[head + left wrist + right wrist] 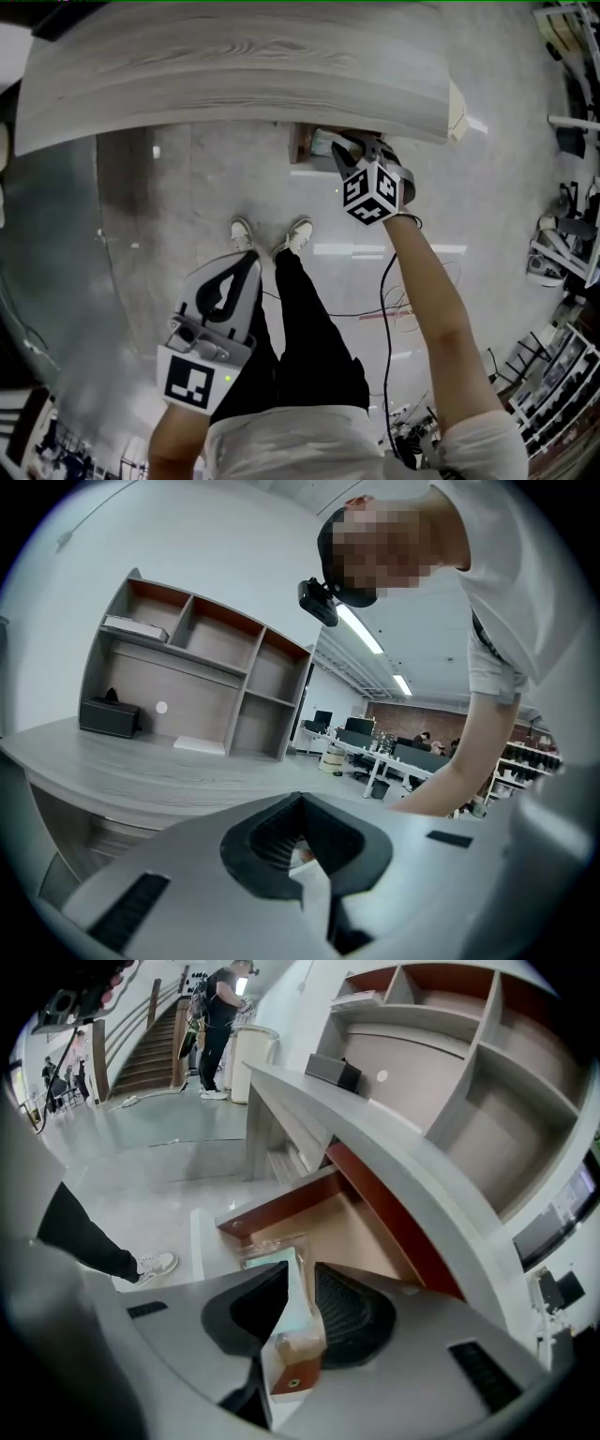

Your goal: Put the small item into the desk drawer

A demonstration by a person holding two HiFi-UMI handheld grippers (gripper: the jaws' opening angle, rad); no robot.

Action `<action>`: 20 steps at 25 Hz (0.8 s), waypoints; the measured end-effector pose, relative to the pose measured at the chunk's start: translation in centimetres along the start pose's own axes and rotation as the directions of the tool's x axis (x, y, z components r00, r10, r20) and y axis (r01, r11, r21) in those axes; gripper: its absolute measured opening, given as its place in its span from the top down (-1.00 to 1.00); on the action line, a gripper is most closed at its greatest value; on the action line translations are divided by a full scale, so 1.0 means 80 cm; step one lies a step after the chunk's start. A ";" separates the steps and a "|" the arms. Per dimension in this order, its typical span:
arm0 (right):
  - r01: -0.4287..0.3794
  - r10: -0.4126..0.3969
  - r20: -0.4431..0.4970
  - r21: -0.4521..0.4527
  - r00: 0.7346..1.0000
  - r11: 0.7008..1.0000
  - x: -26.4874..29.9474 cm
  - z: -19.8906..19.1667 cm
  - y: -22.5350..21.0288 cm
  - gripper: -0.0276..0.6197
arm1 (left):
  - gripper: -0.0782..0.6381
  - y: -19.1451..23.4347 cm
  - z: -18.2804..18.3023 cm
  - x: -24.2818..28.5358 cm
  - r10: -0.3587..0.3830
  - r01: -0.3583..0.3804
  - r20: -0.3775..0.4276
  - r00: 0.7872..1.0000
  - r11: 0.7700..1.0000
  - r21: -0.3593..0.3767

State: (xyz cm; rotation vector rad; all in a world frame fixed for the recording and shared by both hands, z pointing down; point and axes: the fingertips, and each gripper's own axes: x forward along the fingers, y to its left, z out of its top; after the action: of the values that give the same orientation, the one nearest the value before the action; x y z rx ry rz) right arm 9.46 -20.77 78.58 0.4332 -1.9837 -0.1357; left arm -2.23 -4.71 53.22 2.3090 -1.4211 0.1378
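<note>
small item [270, 1262]: a flat, pale greenish packet in clear wrap. it lies inside the open drawer, on the drawer's floor near its front, and its near end reaches in between the right jaws.
right gripper [301, 1267]: tilted steeply down into the drawer. its jaws stand apart, released, one black ribbed pad on each side of the packet. neither pad presses on it.
drawer [281, 1206]: pulled out from under the bench edge, with reddish-brown wooden walls and a lighter floor. in the head view it shows only as a small brown opening just below the bench edge, with the right gripper's tip inside it.
marker cube [372, 192]: black-and-white squares on the back of the right gripper, just beside the drawer opening. a bare forearm runs from it down to the lower right.
left gripper [300, 797]: held low at the person's left side, well apart from the drawer and pointing roughly level. its jaws are clenched tip to tip with nothing held between them.
bench [234, 75]: a long, curved, grey wood-grain top across the upper head view.
shelf unit [216, 658]: open cubbies with brown backs, standing on the bench top.
black box [110, 716]: sits on the bench in front of the shelf unit's left end.
person: stands facing the bench in black trousers and white shoes [298, 234], toes near the drawer.
floor [169, 206]: glossy grey, with cables [394, 309] trailing across it to the person's right.
</note>
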 end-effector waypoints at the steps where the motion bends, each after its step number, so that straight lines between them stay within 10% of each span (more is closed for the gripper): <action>1: -0.003 0.003 -0.007 -0.008 1.000 1.000 0.004 0.000 0.001 0.58 | 0.73 0.002 -0.001 -0.003 0.006 -0.006 -0.001 1.000 1.000 -0.005; 20: -0.059 0.037 -0.200 -0.106 0.979 0.993 0.059 -0.029 0.007 0.38 | 0.73 0.037 -0.022 -0.038 0.078 -0.078 -0.001 0.997 0.996 -0.047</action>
State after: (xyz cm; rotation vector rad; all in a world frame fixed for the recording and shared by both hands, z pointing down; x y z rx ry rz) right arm 9.59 -21.71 83.75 0.3140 -1.7801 -0.1657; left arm -6.01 -2.62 54.75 2.2169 -1.4997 0.1250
